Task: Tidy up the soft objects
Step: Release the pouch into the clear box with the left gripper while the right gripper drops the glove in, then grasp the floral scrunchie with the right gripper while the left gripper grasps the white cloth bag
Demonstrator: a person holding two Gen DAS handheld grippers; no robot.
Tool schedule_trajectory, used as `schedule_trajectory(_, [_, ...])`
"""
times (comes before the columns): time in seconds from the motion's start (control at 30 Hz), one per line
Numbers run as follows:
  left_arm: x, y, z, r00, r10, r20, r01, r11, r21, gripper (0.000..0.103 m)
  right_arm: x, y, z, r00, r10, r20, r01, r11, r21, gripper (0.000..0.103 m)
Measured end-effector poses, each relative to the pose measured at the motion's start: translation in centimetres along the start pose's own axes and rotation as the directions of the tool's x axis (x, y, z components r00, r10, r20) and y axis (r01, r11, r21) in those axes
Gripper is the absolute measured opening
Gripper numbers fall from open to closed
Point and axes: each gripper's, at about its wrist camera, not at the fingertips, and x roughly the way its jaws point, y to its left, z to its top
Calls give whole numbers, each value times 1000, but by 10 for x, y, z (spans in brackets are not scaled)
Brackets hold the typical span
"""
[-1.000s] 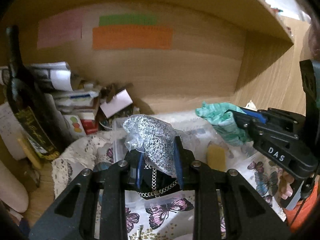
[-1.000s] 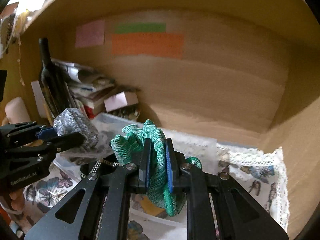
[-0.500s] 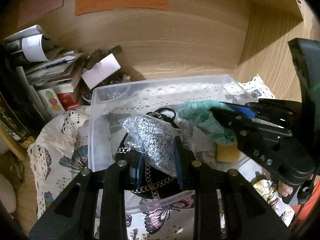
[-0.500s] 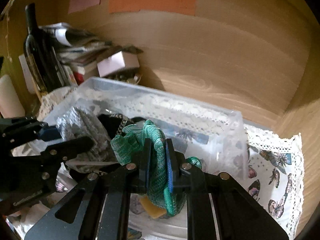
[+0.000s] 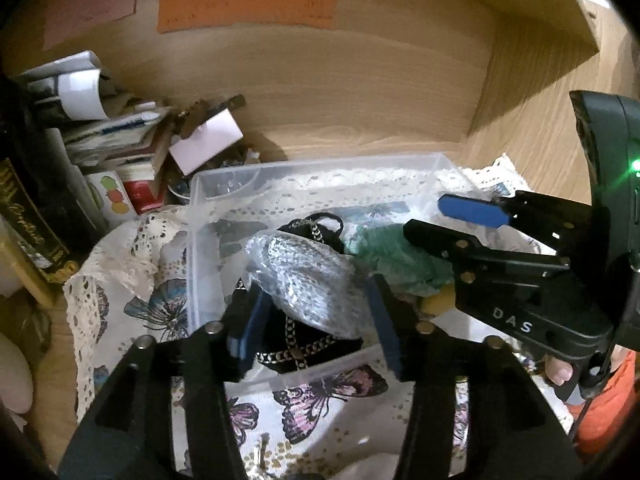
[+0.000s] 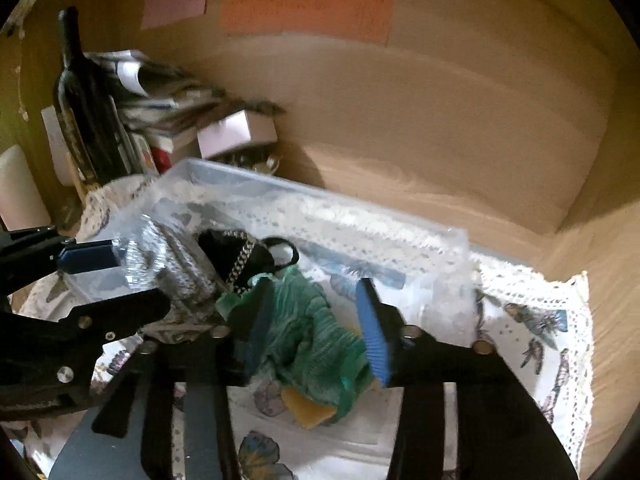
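Observation:
A clear plastic bin (image 5: 312, 168) (image 6: 320, 204) stands on a butterfly cloth inside a wooden cubby. My left gripper (image 5: 316, 320) is open over the bin; a grey knit item in clear wrap (image 5: 308, 276) (image 6: 172, 264) lies between its spread fingers on a black chained bag (image 5: 308, 344) (image 6: 244, 256). My right gripper (image 6: 312, 332) is open too; a green knit glove (image 6: 316, 340) (image 5: 396, 256) lies loose between its fingers on a yellow sponge (image 6: 308, 412).
A dark wine bottle (image 6: 80, 108) (image 5: 28, 216), stacked papers and boxes (image 5: 120, 144) and a small white box (image 6: 236, 132) crowd the cubby's left side. Coloured paper notes (image 5: 248, 4) hang on the back wall. The cubby's side wall (image 5: 532, 92) is close on the right.
Both grippers have opened over the bin. The grey wrapped item and the green glove, held before, now rest loose inside it.

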Motion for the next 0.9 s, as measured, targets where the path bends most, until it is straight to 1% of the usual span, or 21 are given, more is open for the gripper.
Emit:
schedule_trajectory(0.07, [-10, -1, 1, 1000, -3, 18, 3, 1000, 1, 59, -12, 0, 1, 1000, -1, 26, 1, 1000, -3, 44])
schedule_trajectory(0.13, [-23, -3, 1, 999, 6, 47, -7, 1000, 8, 68, -23, 0, 1, 999, -1, 52, 2, 1000, -3, 47])
schedule_trajectory(0.2, [-35, -5, 0, 997, 21, 77, -22, 1000, 12, 82, -37, -2, 0, 996, 1, 86, -1, 1000, -2, 56])
schedule_trajectory(0.23, [-43, -7, -1, 995, 23, 94, -25, 1000, 16, 84, -42, -3, -1, 995, 1, 97, -1, 1000, -1, 59])
schedule_trajectory(0.3, [-58, -10, -4, 992, 20, 123, -24, 999, 31, 90, -56, -4, -3, 992, 4, 130, -4, 1000, 1, 69])
schedule_trajectory(0.4, [-74, -15, -10, 986, 37, 161, -45, 998, 44, 98, -75, -6, -9, 986, 10, 167, -11, 1000, 5, 77])
schedule_trajectory(0.5, [-88, -19, -20, 983, 37, 181, -46, 998, 47, 101, -90, -6, -19, 982, 19, 188, -19, 1000, 1, 78])
schedule_trajectory(0.63, [-92, -19, -34, 988, 14, 156, -20, 999, 39, 102, -103, -6, -38, 980, 5, 197, -7, 1000, 11, 79])
schedule_trajectory(0.77, [-89, -17, -52, 992, 12, 124, -14, 1000, 17, 102, -106, -7, -58, 984, -8, 176, 4, 1000, 27, 80])
schedule_trajectory(0.9, [-85, -17, -73, 997, 0, 82, 0, 1000, 1, 102, -102, -7, -81, 991, -23, 132, 18, 999, 36, 80])
